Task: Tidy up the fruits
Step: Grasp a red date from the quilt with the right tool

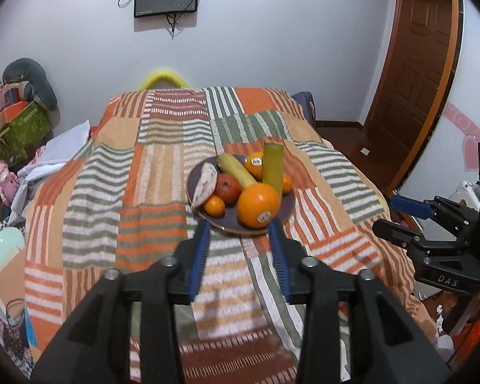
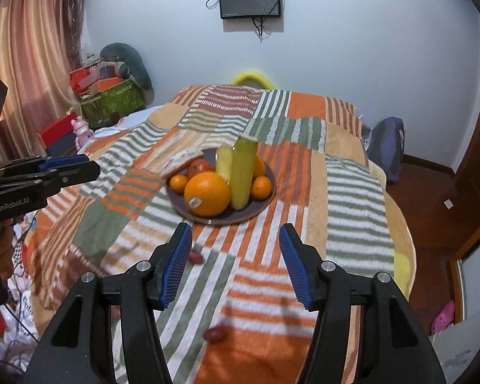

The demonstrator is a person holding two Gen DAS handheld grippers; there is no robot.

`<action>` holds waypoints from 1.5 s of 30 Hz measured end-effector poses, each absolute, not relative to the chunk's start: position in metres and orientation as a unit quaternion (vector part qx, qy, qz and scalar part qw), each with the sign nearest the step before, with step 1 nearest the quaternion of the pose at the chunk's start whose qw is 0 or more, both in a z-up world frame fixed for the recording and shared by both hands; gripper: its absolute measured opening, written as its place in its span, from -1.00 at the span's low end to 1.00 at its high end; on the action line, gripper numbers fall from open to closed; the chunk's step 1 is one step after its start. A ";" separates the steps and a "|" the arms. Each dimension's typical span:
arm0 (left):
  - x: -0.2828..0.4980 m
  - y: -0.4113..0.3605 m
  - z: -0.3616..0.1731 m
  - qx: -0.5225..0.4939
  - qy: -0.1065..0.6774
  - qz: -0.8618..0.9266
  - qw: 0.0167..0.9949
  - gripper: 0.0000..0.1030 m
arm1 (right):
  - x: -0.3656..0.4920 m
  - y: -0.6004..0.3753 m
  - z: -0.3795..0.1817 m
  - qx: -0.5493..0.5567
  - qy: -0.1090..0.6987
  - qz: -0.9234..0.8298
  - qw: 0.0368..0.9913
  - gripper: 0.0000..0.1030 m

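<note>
While both tools hang apart over the striped blanket [image 2: 304,166], the left gripper [image 1: 240,224] and right gripper [image 2: 235,232] stand wide and empty before the heaped plate [image 2: 265,204]. Two small red fruits [image 2: 213,333] lie loose nearby. A careless nudge could roll the big orange [image 2: 207,193] off the soft, uneven bedding.

Both cameras look along their grippers, down over the bed [image 1: 89,192] toward the far wall. Both see the plate [image 1: 193,180] [image 2: 265,203] near, and each other's gripper.
</note>
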State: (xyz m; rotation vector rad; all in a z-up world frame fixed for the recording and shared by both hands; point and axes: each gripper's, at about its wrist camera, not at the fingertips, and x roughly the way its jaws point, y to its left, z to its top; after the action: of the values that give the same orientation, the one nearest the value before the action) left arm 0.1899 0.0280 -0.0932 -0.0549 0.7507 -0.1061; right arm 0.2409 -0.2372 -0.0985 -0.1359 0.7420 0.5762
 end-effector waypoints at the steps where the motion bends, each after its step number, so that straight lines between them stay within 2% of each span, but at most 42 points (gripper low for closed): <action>1: 0.186 0.027 -0.095 -0.028 0.369 -0.053 0.928 -0.17 | 0.238 -0.238 -0.102 -0.066 0.362 0.277 0.888 0.03; 8: 0.171 0.023 -0.114 -0.026 0.392 -0.057 0.918 -0.03 | 0.230 -0.241 -0.132 -0.062 0.403 0.272 0.872 0.03; 18: 0.167 0.021 -0.155 -0.035 0.440 -0.059 0.895 0.00 | 0.231 -0.230 -0.183 -0.048 0.482 0.280 0.829 0.02; 25: 0.174 0.018 -0.176 -0.042 0.464 -0.064 0.883 0.05 | 0.226 -0.227 -0.212 -0.059 0.520 0.290 0.801 -0.35; 29: 0.180 0.014 -0.185 -0.044 0.477 -0.070 0.875 0.05 | 0.222 -0.227 -0.214 -0.070 0.510 0.292 0.806 -0.53; 43: 0.230 -0.029 -0.209 -0.009 0.495 -0.106 0.863 0.05 | 0.254 -0.258 -0.186 -0.040 0.465 0.269 0.843 -0.53; 45: 0.242 -0.035 -0.216 -0.010 0.502 -0.107 0.858 -0.03 | 0.259 -0.261 -0.184 -0.039 0.461 0.266 0.846 -0.53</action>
State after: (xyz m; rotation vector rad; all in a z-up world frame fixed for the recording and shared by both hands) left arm 0.2423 -0.0348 -0.2159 -0.0204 1.0539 -0.2254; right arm 0.2593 -0.2609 -0.1843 -0.0814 0.9717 0.5619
